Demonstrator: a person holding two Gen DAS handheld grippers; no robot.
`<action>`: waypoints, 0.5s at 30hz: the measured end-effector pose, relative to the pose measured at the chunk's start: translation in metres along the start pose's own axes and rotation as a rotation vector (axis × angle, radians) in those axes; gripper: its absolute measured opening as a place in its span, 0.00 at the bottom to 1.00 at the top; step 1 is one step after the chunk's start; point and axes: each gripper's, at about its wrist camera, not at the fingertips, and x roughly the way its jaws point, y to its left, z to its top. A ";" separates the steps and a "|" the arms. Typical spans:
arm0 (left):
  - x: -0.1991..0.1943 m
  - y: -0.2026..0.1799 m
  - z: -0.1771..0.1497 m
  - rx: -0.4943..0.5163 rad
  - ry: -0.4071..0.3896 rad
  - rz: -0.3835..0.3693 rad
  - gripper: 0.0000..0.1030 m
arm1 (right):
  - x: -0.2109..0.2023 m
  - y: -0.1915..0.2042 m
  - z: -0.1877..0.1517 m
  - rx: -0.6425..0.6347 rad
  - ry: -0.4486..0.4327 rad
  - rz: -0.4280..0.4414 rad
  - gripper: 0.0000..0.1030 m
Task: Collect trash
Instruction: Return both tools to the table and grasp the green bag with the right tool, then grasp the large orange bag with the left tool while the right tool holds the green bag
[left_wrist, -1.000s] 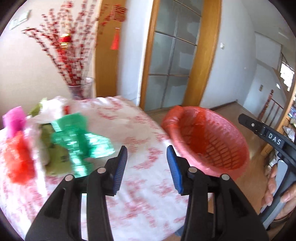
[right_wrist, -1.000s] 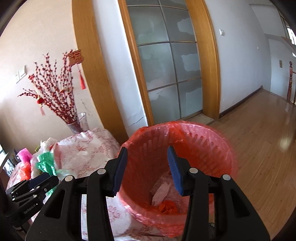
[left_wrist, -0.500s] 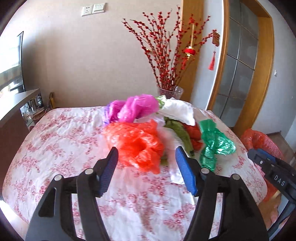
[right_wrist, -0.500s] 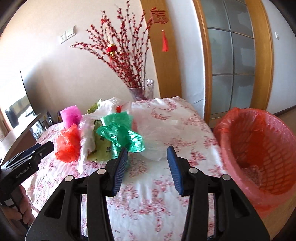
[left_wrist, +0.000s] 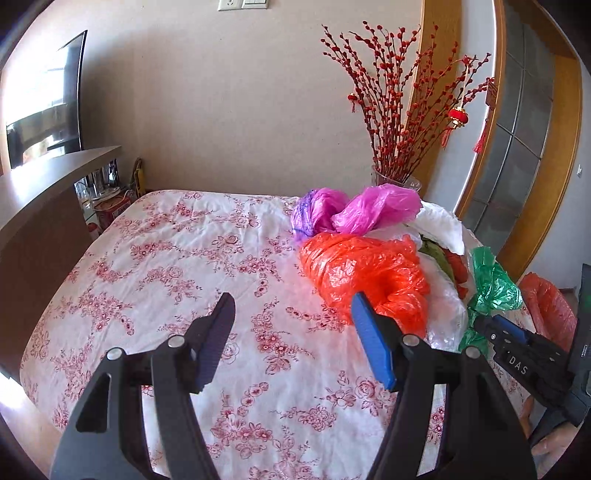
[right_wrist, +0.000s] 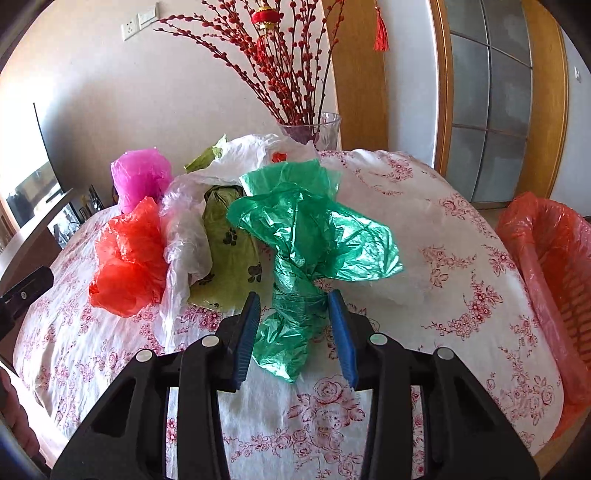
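A pile of crumpled plastic bags lies on the flowered tablecloth. In the right wrist view a green bag is nearest, its twisted lower part between the fingers of my right gripper. The jaws are closing around it, with a small gap still at the left pad. An orange bag lies just beyond the right fingertip of my left gripper, which is open and empty over bare cloth. Behind lie a pink bag, a white bag and an olive paw-print bag.
A red basket lined with a red bag stands off the table's right edge. A glass vase of red branches stands at the back of the table. A wooden counter runs along the left side, and a glazed door is behind.
Both views swung from the red basket to the bag pile. The left jaws opened wider. The right gripper came in low over the green bag and its jaws narrowed around it.
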 end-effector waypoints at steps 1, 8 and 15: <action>0.001 0.001 0.000 -0.004 0.003 -0.002 0.63 | 0.003 -0.001 0.000 0.006 0.006 -0.002 0.38; 0.012 0.000 0.005 -0.013 0.023 -0.040 0.63 | 0.015 0.000 0.000 0.012 0.045 0.005 0.30; 0.028 -0.022 0.019 0.027 0.032 -0.094 0.63 | 0.000 -0.001 -0.004 -0.013 0.027 0.010 0.26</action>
